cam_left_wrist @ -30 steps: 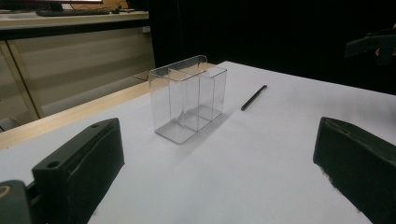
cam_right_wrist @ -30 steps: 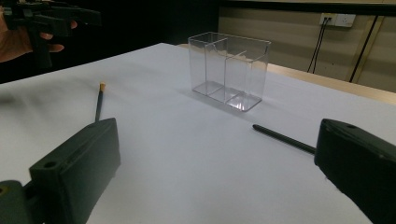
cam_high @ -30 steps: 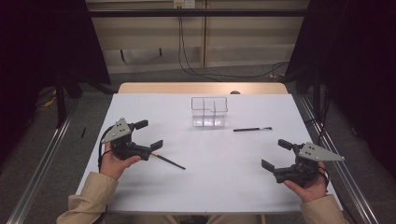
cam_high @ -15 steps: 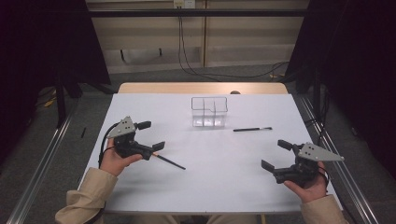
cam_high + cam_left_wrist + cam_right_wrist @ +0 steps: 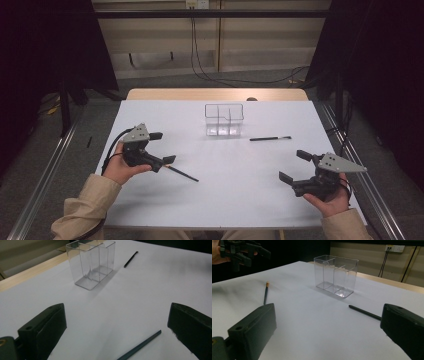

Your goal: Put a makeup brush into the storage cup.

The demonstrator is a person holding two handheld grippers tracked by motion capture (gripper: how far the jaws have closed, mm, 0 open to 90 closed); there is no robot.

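Clear rigid plastic two-compartment holder (image 5: pixel 224 120) upright at far centre of matte white table (image 5: pixel 240 200). Thin dark pencil (image 5: pixel 181 173) lying flat just right of left gripper (image 5: pixel 162 147), tip between its spread jaws in left gripper view, untouched. Second slim black pen (image 5: pixel 270 138) right of holder. Orange end cap on pencil visible from right gripper view. Right gripper (image 5: pixel 295 166) near right, jaws spread wide, empty. Both hands cupping grips from below.

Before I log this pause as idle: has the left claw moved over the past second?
Yes, slightly. The left claw has drifted toward the person's side, farther from the clear plastic divided holder; its jaws stand open over the dark pencil.
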